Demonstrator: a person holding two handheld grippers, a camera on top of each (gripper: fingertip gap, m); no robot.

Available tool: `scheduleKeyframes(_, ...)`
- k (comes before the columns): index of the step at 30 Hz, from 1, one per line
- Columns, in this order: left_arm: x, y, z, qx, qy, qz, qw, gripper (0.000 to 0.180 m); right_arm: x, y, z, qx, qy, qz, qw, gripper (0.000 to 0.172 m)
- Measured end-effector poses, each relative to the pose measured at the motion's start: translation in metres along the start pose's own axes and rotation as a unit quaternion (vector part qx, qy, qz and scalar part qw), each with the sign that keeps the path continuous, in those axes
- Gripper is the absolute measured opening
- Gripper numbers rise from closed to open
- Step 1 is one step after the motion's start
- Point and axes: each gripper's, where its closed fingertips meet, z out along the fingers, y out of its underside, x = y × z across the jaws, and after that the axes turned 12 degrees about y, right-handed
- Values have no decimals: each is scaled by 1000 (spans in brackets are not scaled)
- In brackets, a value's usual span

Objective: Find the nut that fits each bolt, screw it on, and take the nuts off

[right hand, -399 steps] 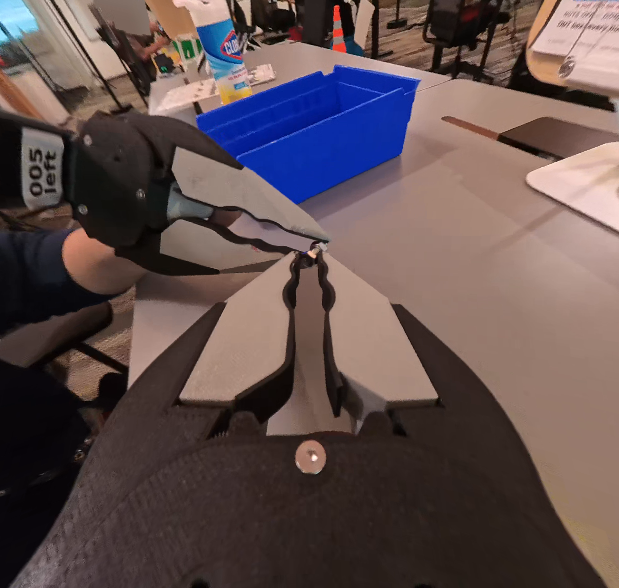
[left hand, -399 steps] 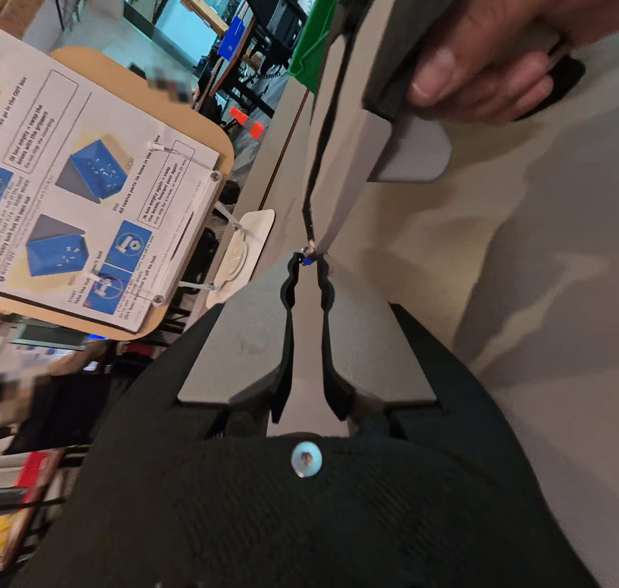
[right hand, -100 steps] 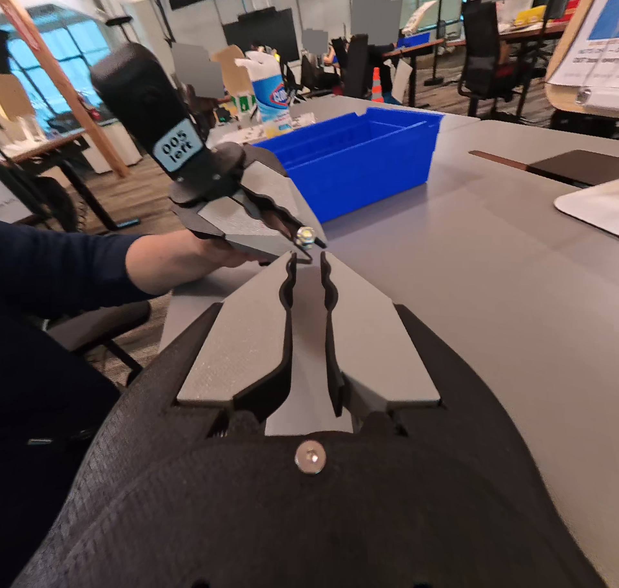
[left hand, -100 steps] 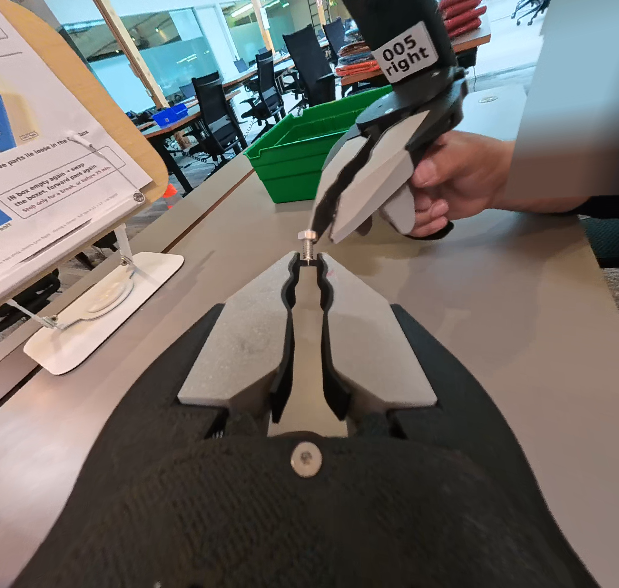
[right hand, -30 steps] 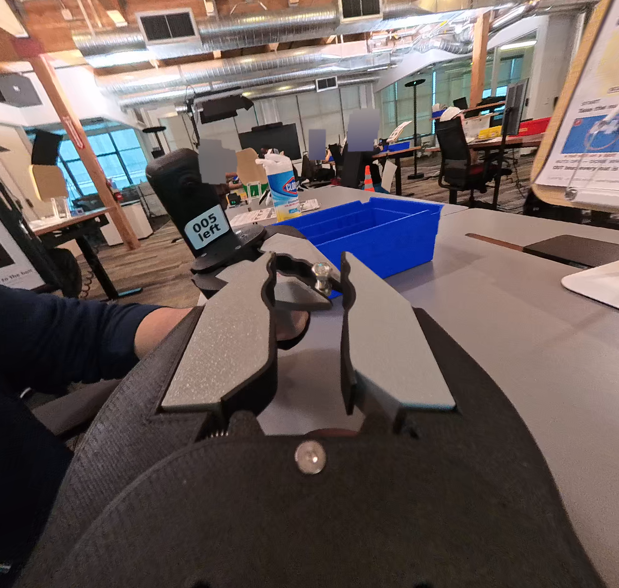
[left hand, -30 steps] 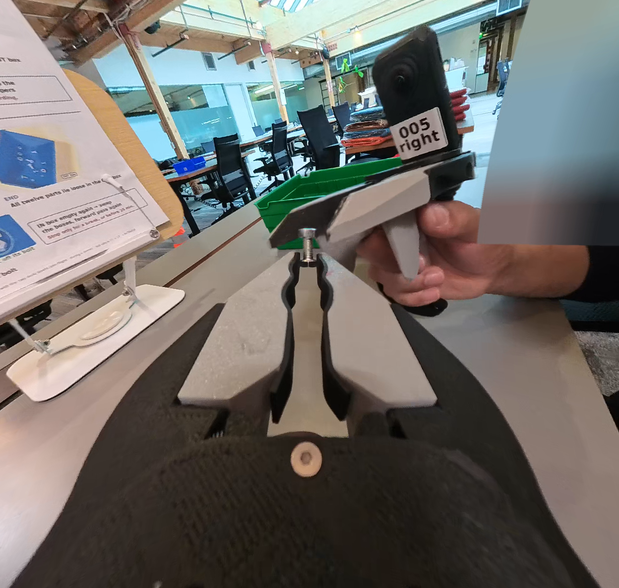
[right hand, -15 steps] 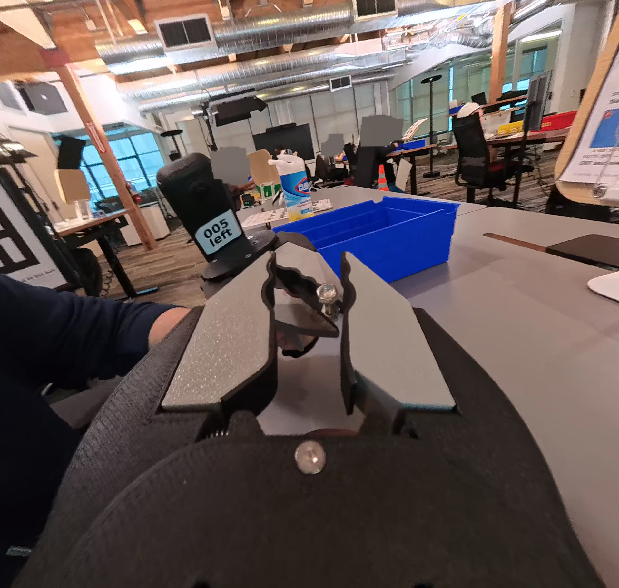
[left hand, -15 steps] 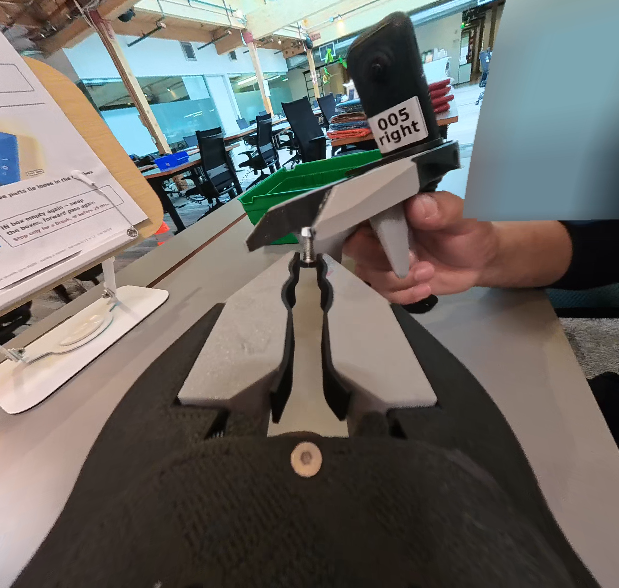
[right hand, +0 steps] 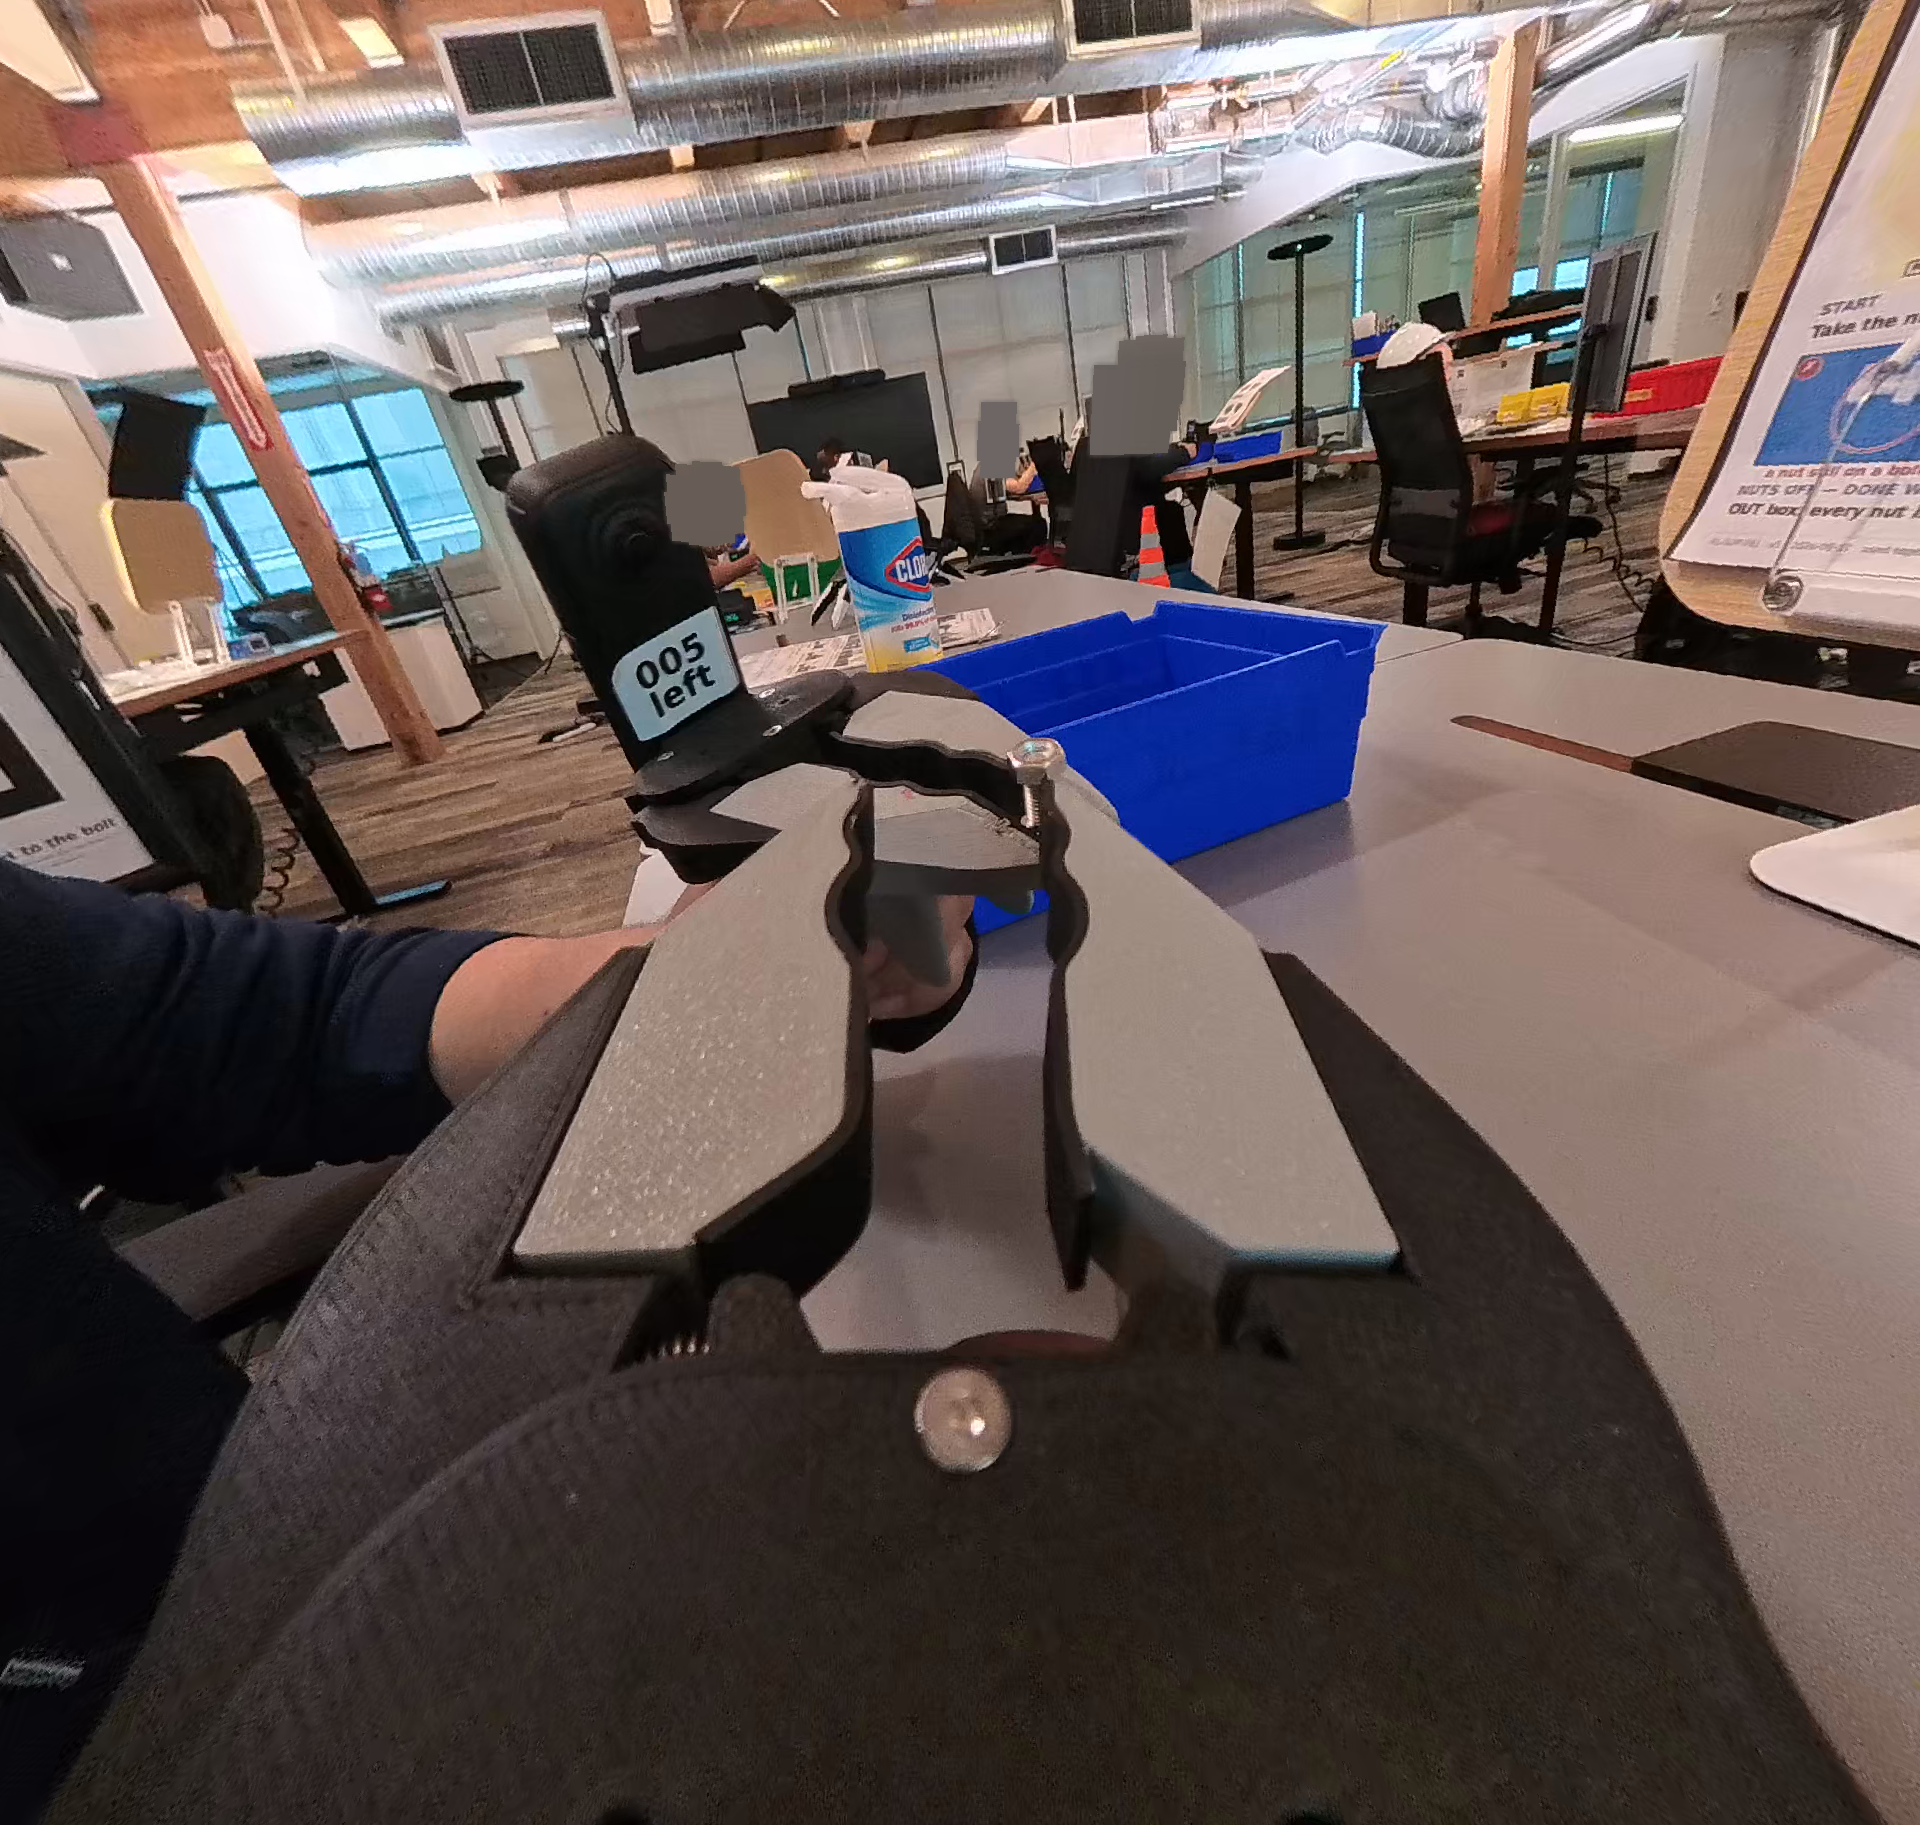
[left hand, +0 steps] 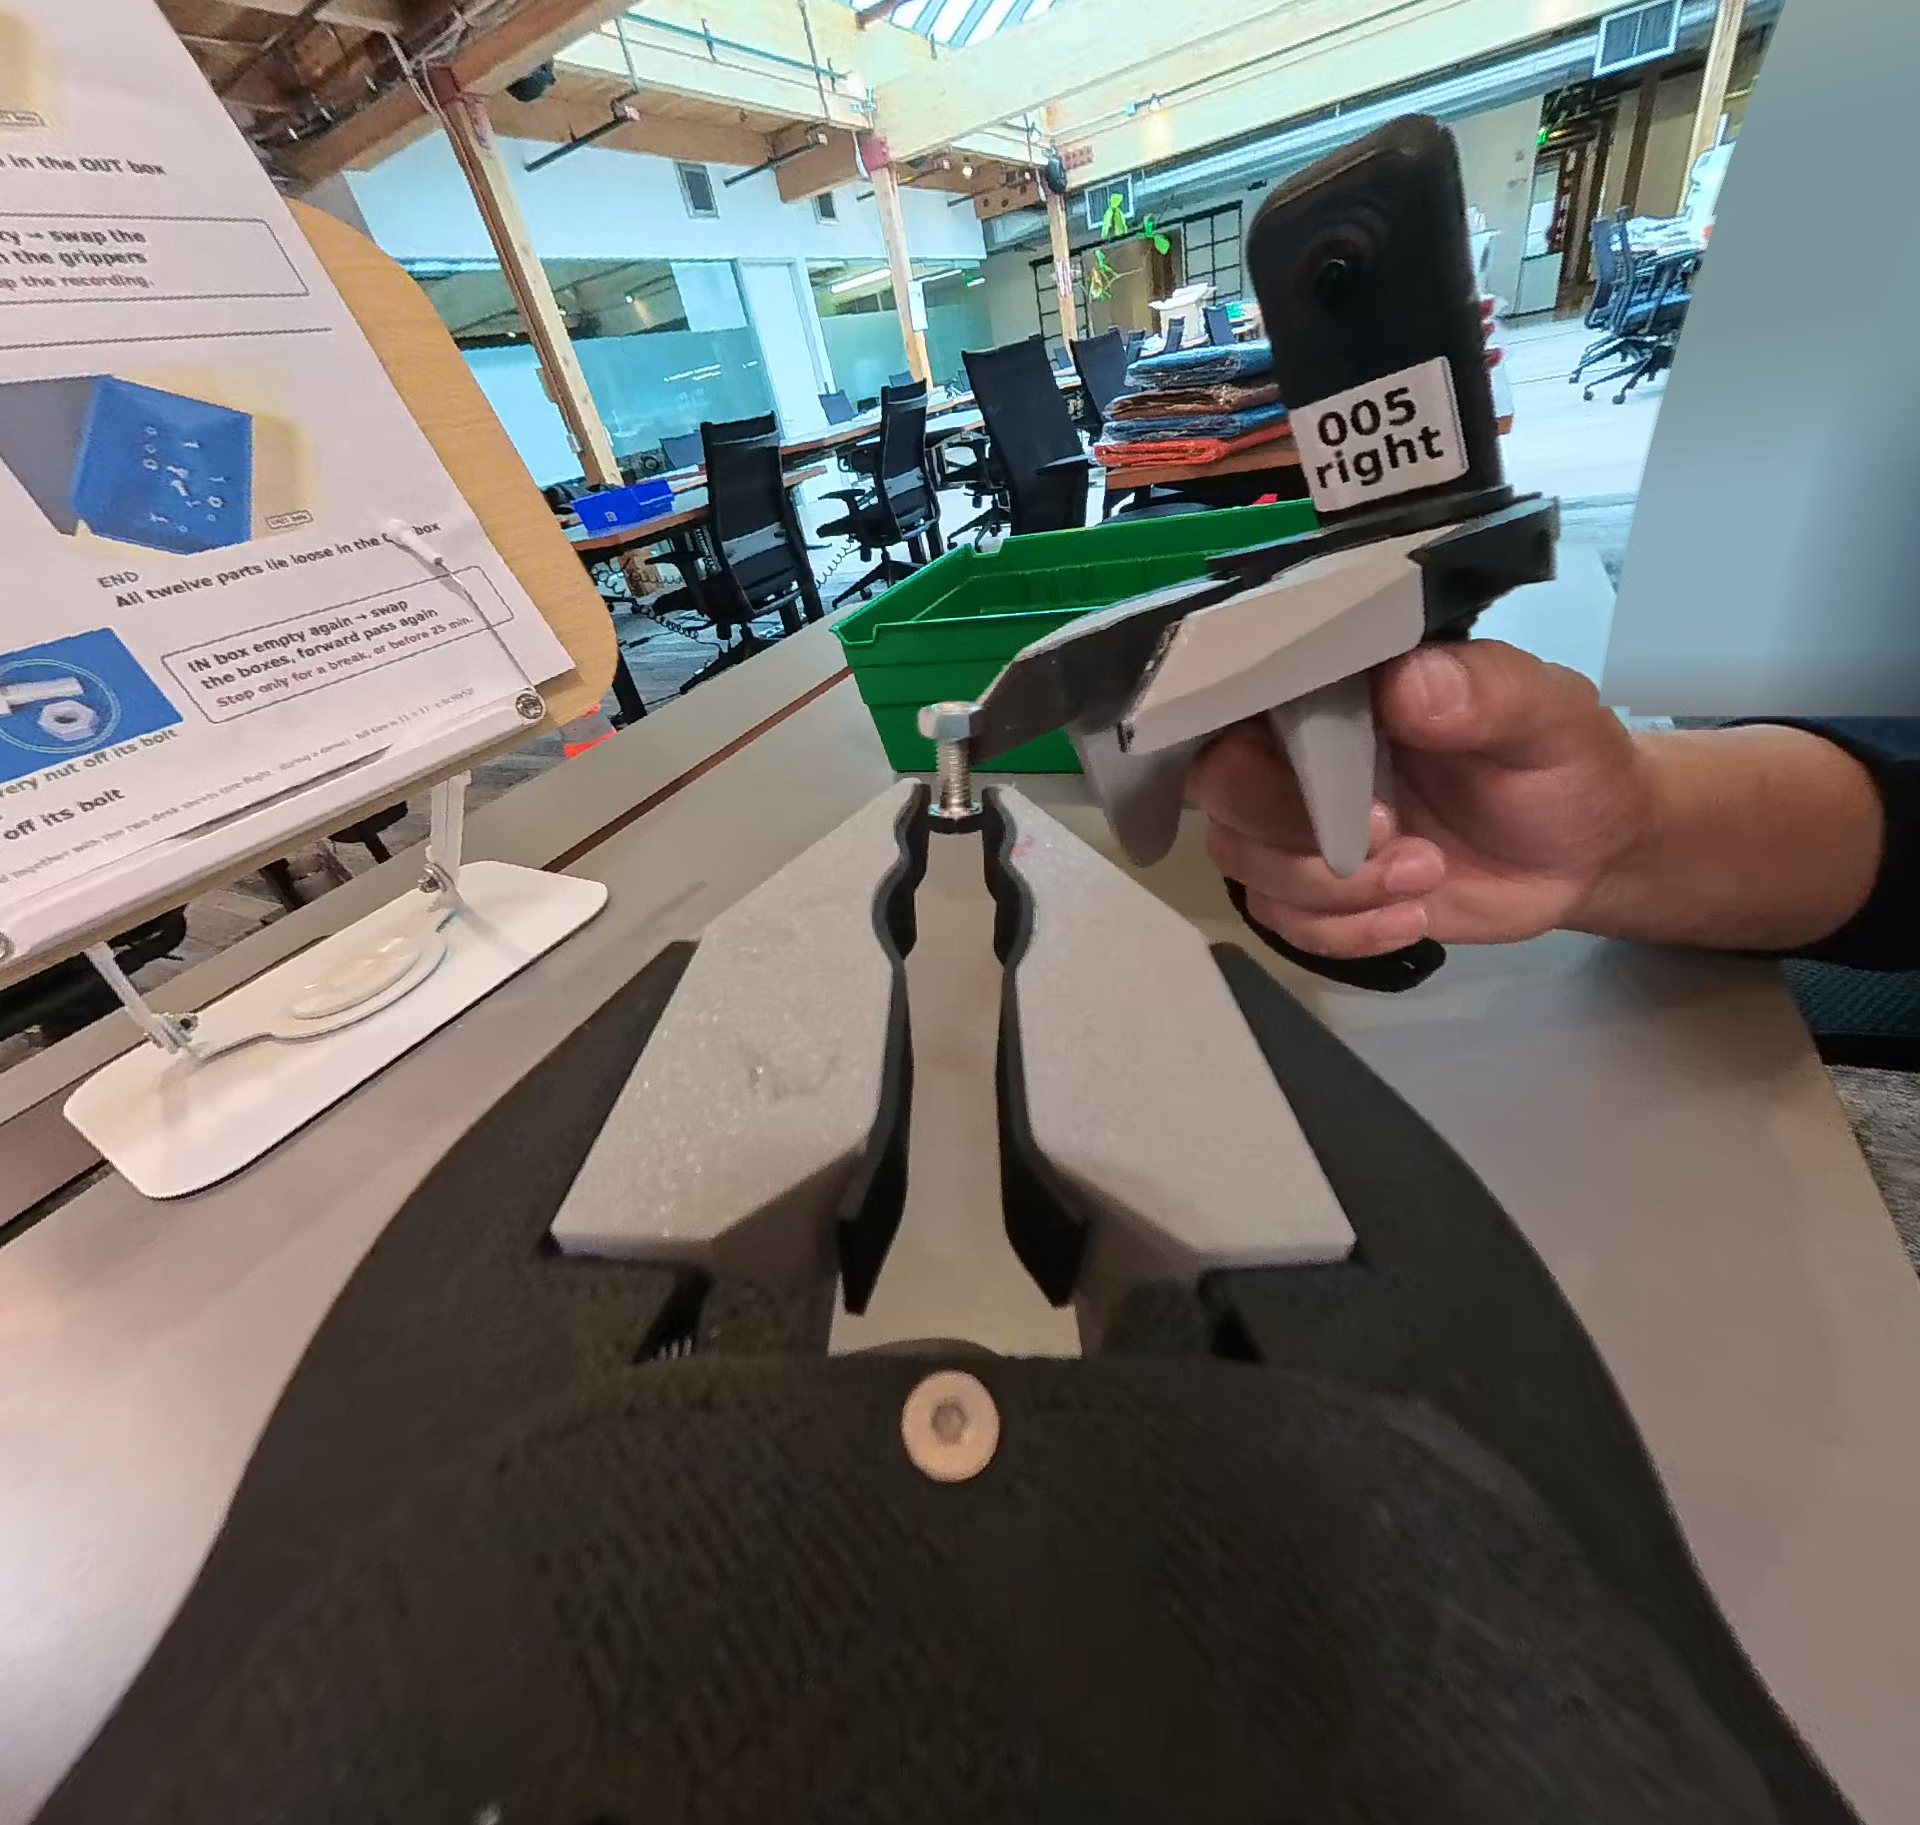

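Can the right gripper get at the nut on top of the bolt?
Probably yes: the right gripper stands open right at the nut, which sits clear above the left gripper clamping the bolt.

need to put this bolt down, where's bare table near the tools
Bare grey table runs between the blue bin and the white stand base. There is more between that base and the green bin. It is crowded mid-air where the right tool meets the bolt in the left tool.

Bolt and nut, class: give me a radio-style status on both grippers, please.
Left gripper shut on bolt, held upright. Right gripper open, one fingertip beside nut at bolt's top. Nothing in the way.
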Motion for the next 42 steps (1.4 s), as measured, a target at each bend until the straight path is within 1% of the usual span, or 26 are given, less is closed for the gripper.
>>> scheduleKeyframes(5,-2,-1,-1,5,-4,-7,1000,7,2,-2,3,1,7,6,1000,26)
scheduleKeyframes(8,-2,1,-1,-2,-7,-3,1000,7,10,-3,0,6,33,-2,999,26)
scheduleKeyframes(12,0,4,2,-10,1,-3,1000,8,9,-5,-1,9,19,13,1000,26)
scheduleKeyframes(17,10,6,9,-18,18,8,1000,8,2,-1,5,4,9,11,1000,30)
scheduleKeyframes(22,17,8,13,-23,34,9,999,8,1,2,11,-6,3,13,1000,27)
scheduleKeyframes(24,13,9,12,-24,23,9,999,7,6,-2,8,2,14,8,1000,27)
scheduleKeyframes(26,3,9,7,-23,-3,5,1000,7,11,-8,2,15,20,14,1000,27)
scheduleKeyframes(28,-7,10,2,-24,-27,-2,999,7,18,-9,-2,16,29,25,999,27)
scheduleKeyframes(30,-11,12,0,-26,-34,-6,999,7,22,-8,-3,13,33,32,999,27)
scheduleKeyframes(35,-3,9,4,-23,-17,-1,1000,7,13,2,5,-7,23,25,999,26)
scheduleKeyframes(42,8,12,12,-33,5,6,999,7,9,4,15,-11,16,34,999,25)
